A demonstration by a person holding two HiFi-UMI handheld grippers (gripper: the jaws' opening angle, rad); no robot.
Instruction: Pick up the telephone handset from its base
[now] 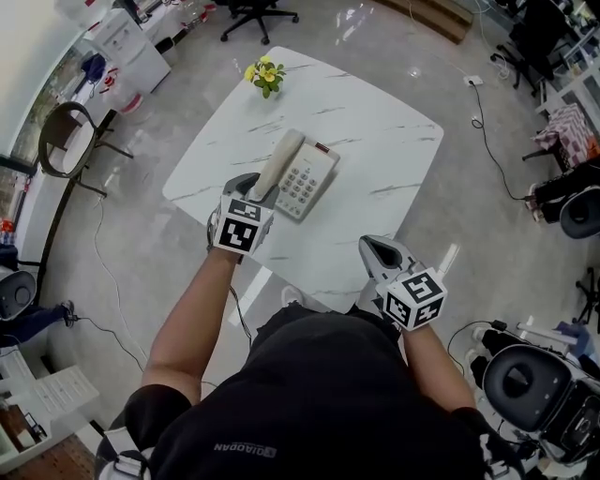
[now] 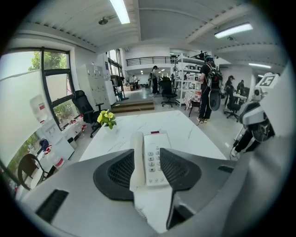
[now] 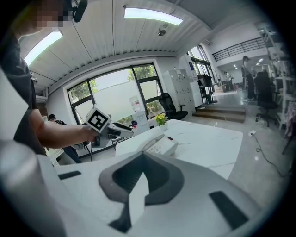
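Open office floor, polished grey floor (image 1: 469, 225), tall windows on one side, people standing in the far background. White cabinets (image 1: 131, 47) and a black office chair (image 1: 258, 14) beyond the far edge; a cable (image 1: 487, 131) trails over the floor at right.

White marble-look tabletop (image 1: 375, 141), rounded corners, set diagonally to the person.

Telephone base (image 1: 307, 180) near the tabletop's middle, cream-white, keypad facing up, small red patch at its far end. Handset (image 1: 281, 161) lies seated in the base along its left side. Long axis runs away from the person, leaning slightly right, parallel to the base's long side. Near end points at the left gripper.

Yellow flowers (image 1: 266, 75) stand in a small pot at the far corner, well apart from the phone; the pot itself is too small to make out.

Left gripper (image 1: 251, 187) at the handset's near end, angled down, jaws spread wide. Its own view shows the handset's near end in the gap; the pads do not press on it.

Right gripper (image 1: 373, 246) hangs over the near right edge, apart from the phone, jaws pressed together at the tips, nothing between.
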